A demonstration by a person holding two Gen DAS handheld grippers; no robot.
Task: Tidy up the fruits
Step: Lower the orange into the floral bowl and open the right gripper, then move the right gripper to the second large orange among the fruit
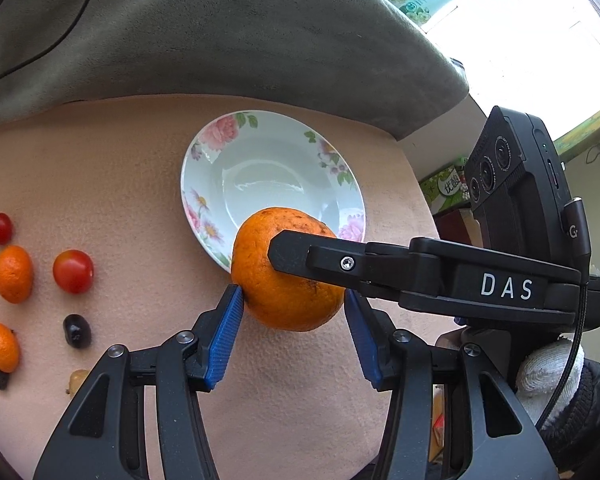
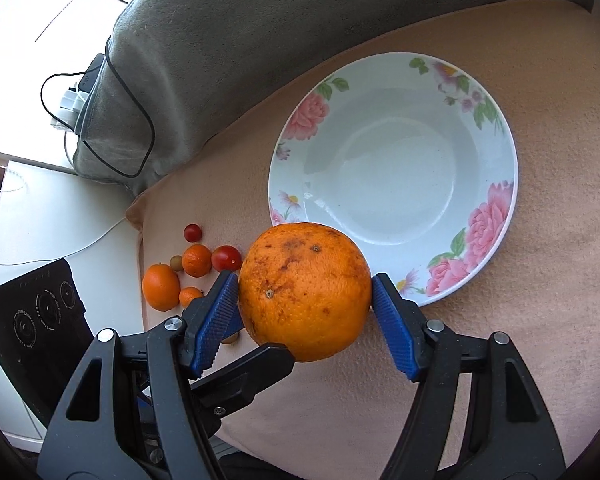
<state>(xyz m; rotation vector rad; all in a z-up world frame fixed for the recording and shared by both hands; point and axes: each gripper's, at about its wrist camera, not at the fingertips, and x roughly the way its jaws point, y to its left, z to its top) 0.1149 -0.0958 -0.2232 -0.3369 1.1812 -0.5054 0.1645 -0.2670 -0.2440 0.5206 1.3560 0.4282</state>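
One large orange [image 1: 292,304] [image 2: 304,292] hangs just above the peach cloth, at the near rim of an empty floral plate [image 1: 204,148] [image 2: 300,120]. Both grippers hold it. In the left wrist view my left gripper [image 1: 294,314] is shut on it, with a blue pad on each side. From the right, a black finger [image 1: 300,258] of the right gripper crosses its front. In the right wrist view my right gripper [image 2: 304,300] presses its blue pads against the orange's sides. A left-gripper finger [image 2: 268,360] touches the orange from below.
Small fruits lie left of the plate: cherry tomatoes [image 1: 73,271] [image 2: 227,258], small tangerines [image 1: 13,274] [image 2: 161,287] and dark grapes [image 1: 77,331]. A grey cushion [image 1: 220,40] [image 2: 220,40] borders the far side. A white table with cables [image 2: 60,216] stands beyond the cloth's left edge.
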